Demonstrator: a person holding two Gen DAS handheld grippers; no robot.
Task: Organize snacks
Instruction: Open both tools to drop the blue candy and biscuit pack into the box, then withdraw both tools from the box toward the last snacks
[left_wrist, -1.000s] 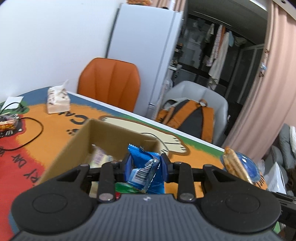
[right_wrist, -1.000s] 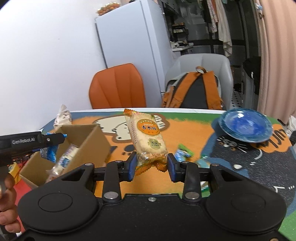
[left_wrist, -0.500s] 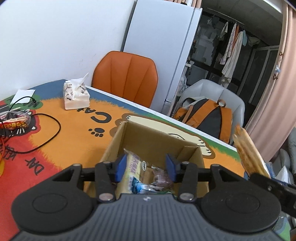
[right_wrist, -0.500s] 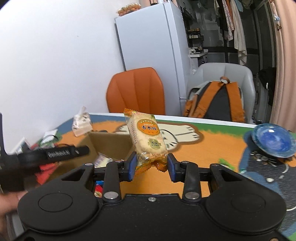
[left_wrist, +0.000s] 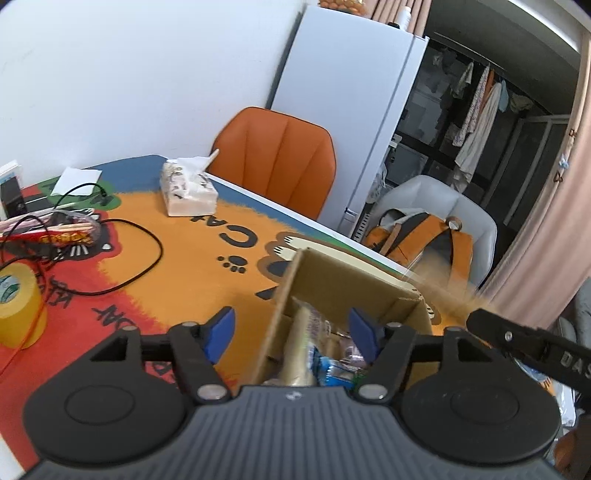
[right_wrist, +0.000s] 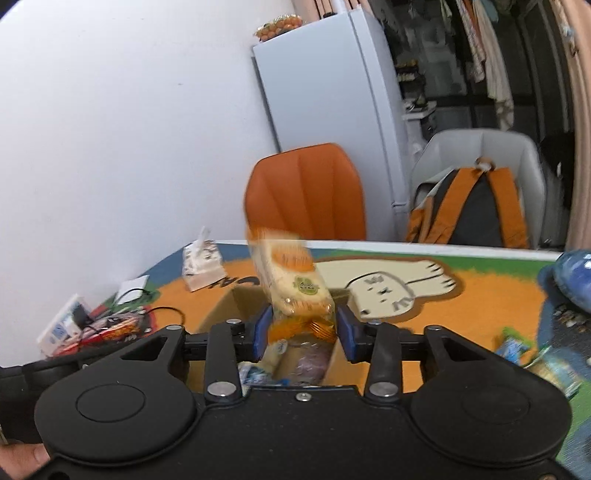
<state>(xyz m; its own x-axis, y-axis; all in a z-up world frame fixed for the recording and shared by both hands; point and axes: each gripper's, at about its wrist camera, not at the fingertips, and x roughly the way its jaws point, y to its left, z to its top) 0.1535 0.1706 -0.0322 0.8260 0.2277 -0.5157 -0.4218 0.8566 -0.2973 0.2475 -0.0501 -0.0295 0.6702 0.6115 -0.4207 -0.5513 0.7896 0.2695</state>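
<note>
We see the cracker packet (right_wrist: 293, 280), yellow and orange and blurred by motion, standing upright between the blue pads of the right gripper (right_wrist: 303, 332); its crimped lower end sits in the gap, and we cannot tell whether the pads are pressing it or have just let go; it hangs directly above the open cardboard box (right_wrist: 221, 310), which rests on the cartoon table mat (right_wrist: 461, 321). Only the right wrist view shows the packet clearly; it also shows a blue plate (right_wrist: 576, 277) at the far right edge of the table and a few loose snack packets (right_wrist: 517, 347) lying on the mat near it. The left wrist view gives what the other hides: the box's interior (left_wrist: 332, 288) with several wrapped snacks (left_wrist: 317, 354) already lying in it, and a faint orange smear at the right where the right gripper's black finger (left_wrist: 517, 336) reaches in. The left gripper (left_wrist: 291, 328) is spread wide and holds nothing; its pads straddle the box's near left wall, one outside, one over the contents. Farther out on the mat lie a tissue box (left_wrist: 188, 192), a black cable (left_wrist: 140, 258) and a roll of yellow tape (left_wrist: 18, 302); beyond the table stand an orange chair (left_wrist: 277, 158), a white refrigerator (left_wrist: 351, 110) and a backpack (left_wrist: 424, 240) on a grey chair.
</note>
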